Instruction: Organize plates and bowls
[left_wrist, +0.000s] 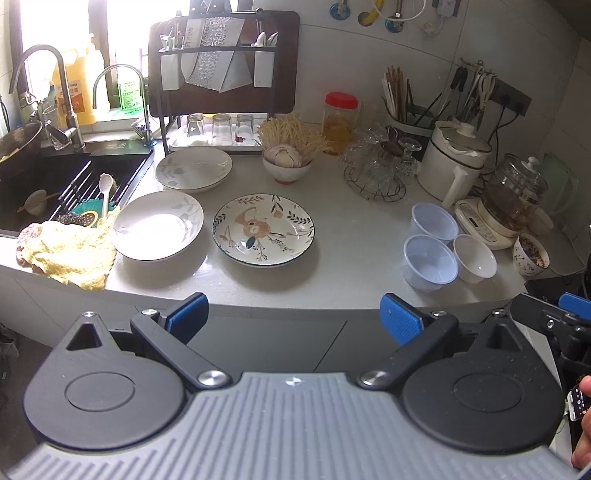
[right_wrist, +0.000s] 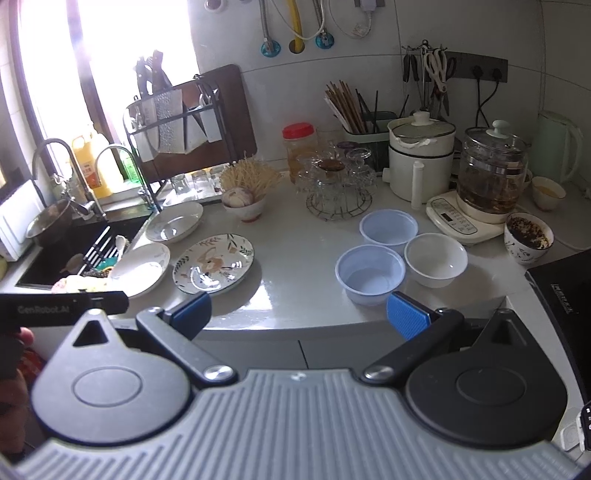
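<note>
1. Holding both grippers back off the counter edge for now: our left gripper (left_wrist: 293, 314) and right gripper (right_wrist: 299, 314) both have their blue pads spread wide with nothing between them.
2. Nearest the right one sit two clear plastic bowls (right_wrist: 370, 273) and a white bowl (right_wrist: 436, 264), bunched just beside each other on the counter (right_wrist: 295, 266).
3. In front of the left one is the floral plate (left_wrist: 263, 229), with a plain white plate (left_wrist: 158, 224) just beside it near the sink, resting against a yellow cloth (left_wrist: 70, 254).
4. Further back, a third plate (left_wrist: 193, 170) sits in front of the dish rack (left_wrist: 221, 74).
5. We'd say nothing's sorted yet (looks like step one). Next move probably needs a pinch on a plate rim, and glazed rims are slippery, so go slow.
</note>
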